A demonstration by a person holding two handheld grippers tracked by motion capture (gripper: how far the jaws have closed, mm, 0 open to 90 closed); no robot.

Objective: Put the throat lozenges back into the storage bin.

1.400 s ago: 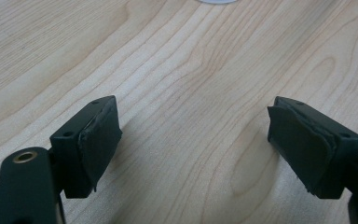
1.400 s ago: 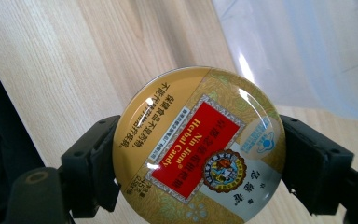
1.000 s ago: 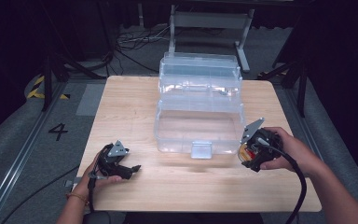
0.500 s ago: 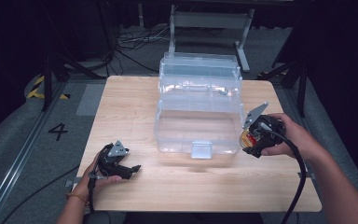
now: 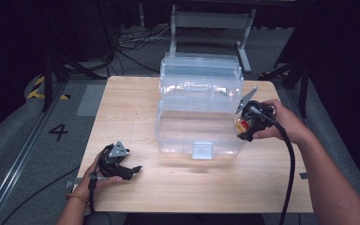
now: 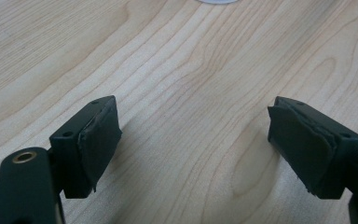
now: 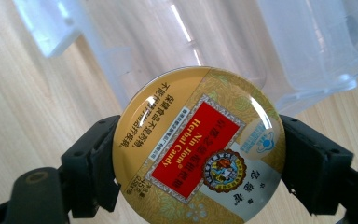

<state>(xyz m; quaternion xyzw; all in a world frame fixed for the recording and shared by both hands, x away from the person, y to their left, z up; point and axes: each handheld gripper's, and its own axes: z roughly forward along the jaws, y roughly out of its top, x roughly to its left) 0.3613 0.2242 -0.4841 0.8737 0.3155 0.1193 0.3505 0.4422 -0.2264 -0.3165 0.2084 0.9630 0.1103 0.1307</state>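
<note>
Our right tongs [image 7: 198,163] are clamped on a round gold candy tin [image 7: 199,145], one jaw on each side of its rim, its red "Herbal Candy" label facing the right gripper view. In the high view we see the same tongs [image 5: 244,125] carrying the tin [image 5: 242,124] at the right side of the clear plastic bin [image 5: 199,112], low against its right wall near the front corner, above the worktop [image 5: 126,108]. Our left tongs [image 6: 193,149] stand wide open with nothing between the jaws, bare wood grain beneath them; in the high view they [image 5: 130,169] rest at the near left of the worktop, well apart from the bin.

We judge the step in hand to be the carry: the tin is gripped and brought up to the bin, not yet set inside. The bin looks stacked in tiers with a latch [image 5: 202,150] on its near face, and we cannot tell whether any lid or drawer is open. The next move, as we read it, calls for lifting the tin clear of the wall, finding an opening, and loosening the grip only once the tin is over it. The left tongs may be needed to steady or open the bin.
</note>
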